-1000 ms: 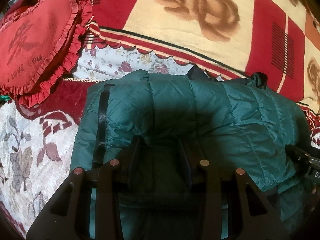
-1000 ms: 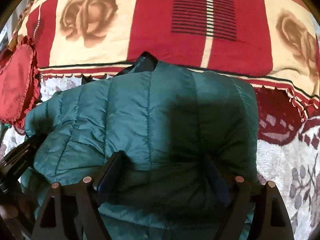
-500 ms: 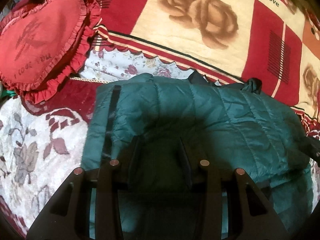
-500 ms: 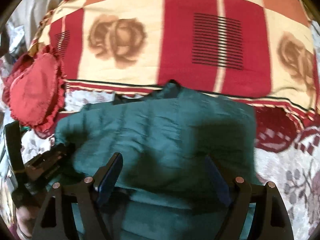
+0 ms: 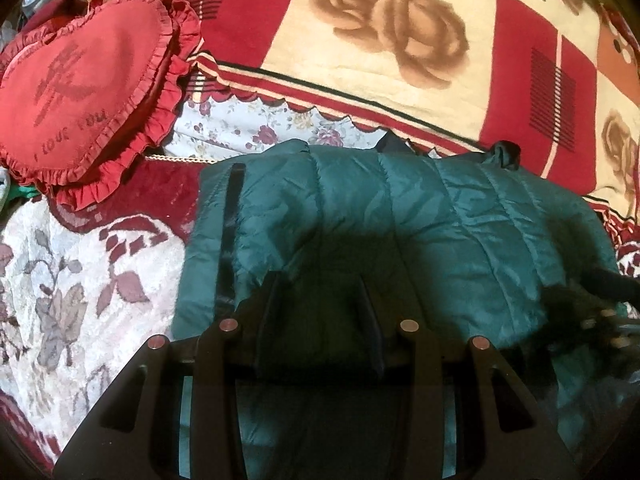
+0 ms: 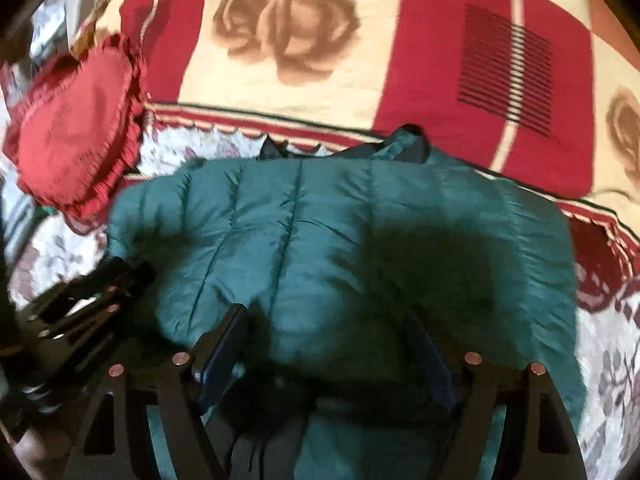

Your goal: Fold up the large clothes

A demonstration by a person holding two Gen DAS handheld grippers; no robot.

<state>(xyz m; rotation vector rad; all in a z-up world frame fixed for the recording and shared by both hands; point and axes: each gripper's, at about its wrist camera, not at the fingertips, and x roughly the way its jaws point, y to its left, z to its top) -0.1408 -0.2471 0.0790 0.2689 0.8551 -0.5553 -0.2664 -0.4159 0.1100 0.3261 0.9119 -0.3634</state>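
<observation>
A dark green quilted puffer jacket [image 5: 400, 216] lies folded over on the bed; it also fills the middle of the right wrist view [image 6: 320, 240]. My left gripper [image 5: 320, 284] hovers over its near left part with jaws apart and nothing between them. My right gripper [image 6: 332, 320] hovers over its near right part, jaws wide apart and empty. The left gripper also shows at the left edge of the right wrist view [image 6: 84, 300], and the right gripper at the right edge of the left wrist view [image 5: 600, 300].
A red heart-shaped frilled cushion [image 5: 80, 92] lies at the far left, also in the right wrist view [image 6: 72, 140]. A red and cream rose-print blanket [image 5: 380, 40] lies behind the jacket. A white and maroon floral bedspread [image 5: 60, 280] covers the bed.
Both grippers have drawn back and risen from the jacket, so more bed and blanket show. The jacket lies still. The right wrist view is blurred from motion.
</observation>
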